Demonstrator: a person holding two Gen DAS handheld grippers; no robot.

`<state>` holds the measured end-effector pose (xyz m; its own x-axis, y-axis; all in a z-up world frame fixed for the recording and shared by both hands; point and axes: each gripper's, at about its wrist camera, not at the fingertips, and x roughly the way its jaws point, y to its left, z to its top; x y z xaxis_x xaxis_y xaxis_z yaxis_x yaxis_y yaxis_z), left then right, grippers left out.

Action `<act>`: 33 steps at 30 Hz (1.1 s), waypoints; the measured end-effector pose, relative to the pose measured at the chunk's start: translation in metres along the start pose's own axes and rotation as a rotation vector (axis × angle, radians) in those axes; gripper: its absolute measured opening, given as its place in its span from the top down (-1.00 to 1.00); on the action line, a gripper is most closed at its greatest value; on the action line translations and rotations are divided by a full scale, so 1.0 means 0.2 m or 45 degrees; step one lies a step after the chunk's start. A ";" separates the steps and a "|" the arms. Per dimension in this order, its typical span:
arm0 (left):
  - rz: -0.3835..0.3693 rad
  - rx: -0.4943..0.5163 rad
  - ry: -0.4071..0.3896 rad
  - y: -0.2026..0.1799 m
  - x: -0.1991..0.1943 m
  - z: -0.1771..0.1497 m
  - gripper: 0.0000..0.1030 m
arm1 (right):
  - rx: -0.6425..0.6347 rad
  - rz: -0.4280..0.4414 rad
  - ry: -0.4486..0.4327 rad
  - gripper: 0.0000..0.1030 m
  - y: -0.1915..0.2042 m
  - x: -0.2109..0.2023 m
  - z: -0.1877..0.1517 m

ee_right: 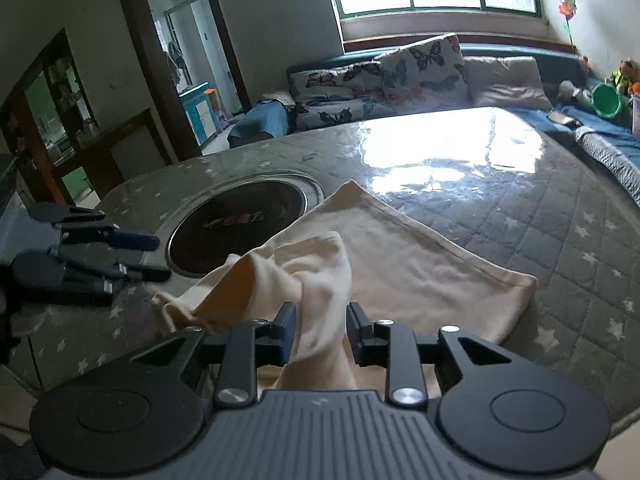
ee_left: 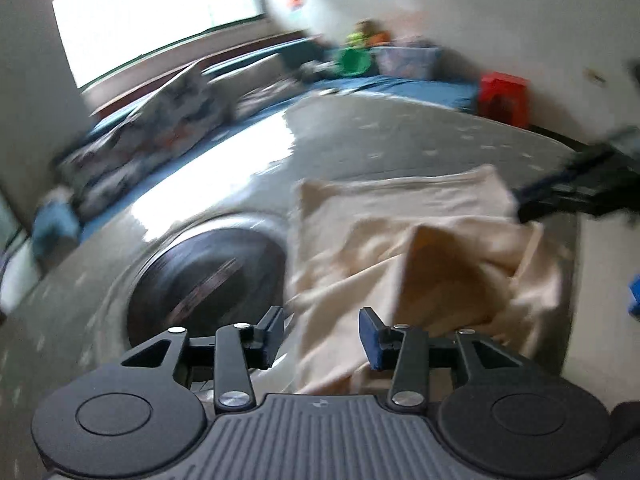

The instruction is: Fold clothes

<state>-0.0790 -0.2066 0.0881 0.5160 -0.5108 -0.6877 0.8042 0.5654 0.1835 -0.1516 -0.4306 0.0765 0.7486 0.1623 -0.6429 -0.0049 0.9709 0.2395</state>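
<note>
My right claw (ee_right: 321,330) stands apart with a raised fold of the cream cloth (ee_right: 400,256) loose between its fingers; my left claw (ee_left: 320,336), also apart, hangs empty beside it over the desk (ee_right: 540,208).

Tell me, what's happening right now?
Left gripper open, empty. Right gripper open around cream cotton garment. Round black hotplate beside it.

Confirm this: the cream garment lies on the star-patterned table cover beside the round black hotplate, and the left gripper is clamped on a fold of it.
Wrong about the left gripper: in the left wrist view its jaws stand apart with nothing pinched. The rest holds: the cream garment lies on the star-patterned table cover beside the round black hotplate.
</note>
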 end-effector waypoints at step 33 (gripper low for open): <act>0.072 -0.249 -0.127 0.35 0.12 0.03 0.86 | 0.063 -0.079 0.074 0.81 -0.15 0.42 0.14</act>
<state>-0.0086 -0.1829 0.0880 0.5933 -0.5305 -0.6055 0.7055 0.7049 0.0736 -0.0710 -0.4513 0.0353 0.7069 0.1133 -0.6982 0.0743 0.9697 0.2326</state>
